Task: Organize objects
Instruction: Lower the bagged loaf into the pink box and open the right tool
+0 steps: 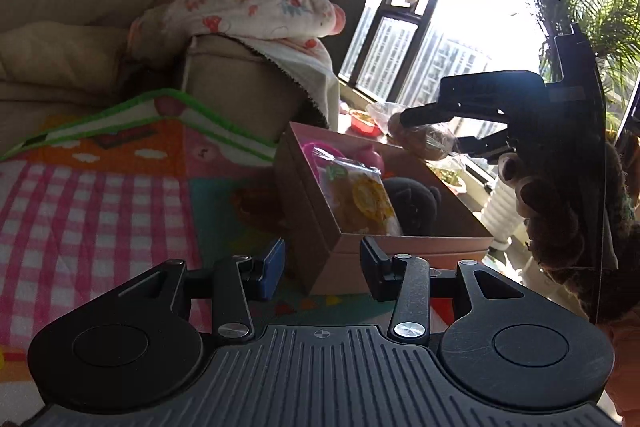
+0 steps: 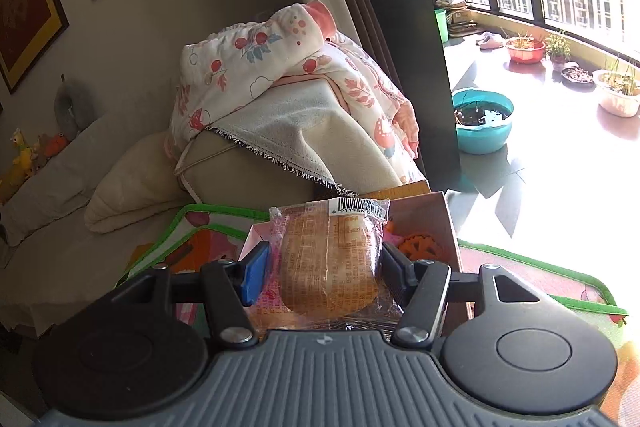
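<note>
On the play mat (image 1: 100, 203): pink box (image 1: 400, 247) — snack packet (image 1: 360, 199), black plush (image 1: 416, 203); right hand-held gripper (image 2: 324, 267) pinching wrapped bread (image 2: 328, 267) above; left hand-held gripper (image 1: 322, 267) spread.

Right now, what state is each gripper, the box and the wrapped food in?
Left gripper: open, empty, beside the box.
Right gripper: shut on the wrapped bread.
Clear-wrapped brown bread: sealed, held above the box.
Pink cardboard box: open, lidless, toys inside.
Yellow snack packet: sealed, leaning inside the box.
</note>
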Demonstrator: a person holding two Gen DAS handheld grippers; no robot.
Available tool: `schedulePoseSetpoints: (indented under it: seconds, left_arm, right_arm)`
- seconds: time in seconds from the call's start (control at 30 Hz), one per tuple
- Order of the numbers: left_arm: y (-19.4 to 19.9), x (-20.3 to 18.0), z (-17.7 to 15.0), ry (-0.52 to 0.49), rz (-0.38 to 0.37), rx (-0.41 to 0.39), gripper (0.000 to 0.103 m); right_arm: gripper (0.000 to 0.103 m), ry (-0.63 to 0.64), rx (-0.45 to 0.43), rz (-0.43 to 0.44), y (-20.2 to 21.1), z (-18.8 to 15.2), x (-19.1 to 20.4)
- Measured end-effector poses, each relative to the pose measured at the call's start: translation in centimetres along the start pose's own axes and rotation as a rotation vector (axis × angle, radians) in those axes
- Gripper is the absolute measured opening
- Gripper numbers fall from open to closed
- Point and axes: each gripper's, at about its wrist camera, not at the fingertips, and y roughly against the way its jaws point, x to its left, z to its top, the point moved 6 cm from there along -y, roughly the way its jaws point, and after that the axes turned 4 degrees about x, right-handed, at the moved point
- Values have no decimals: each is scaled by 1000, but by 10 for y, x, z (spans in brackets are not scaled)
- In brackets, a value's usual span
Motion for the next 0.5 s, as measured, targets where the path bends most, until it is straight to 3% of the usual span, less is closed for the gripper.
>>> schedulePoseSetpoints:
  seconds: [0.13,0.27,0.4,0.5]
  left_arm:
    - [0,7,-4,15,1,8,46]
    - [1,17,-6,34,24,17,46]
    - [-1,17,-3,47,24,19,46]
    - [-5,7,1,30,10,17,46]
  right_arm:
    - [59,40,33,-73,-40,0,10]
    - [62,40,126,-77,-65,-14,7]
    - [67,39,88,-16,-37,-13,2]
    - [70,88,5,0,7,-12,-3]
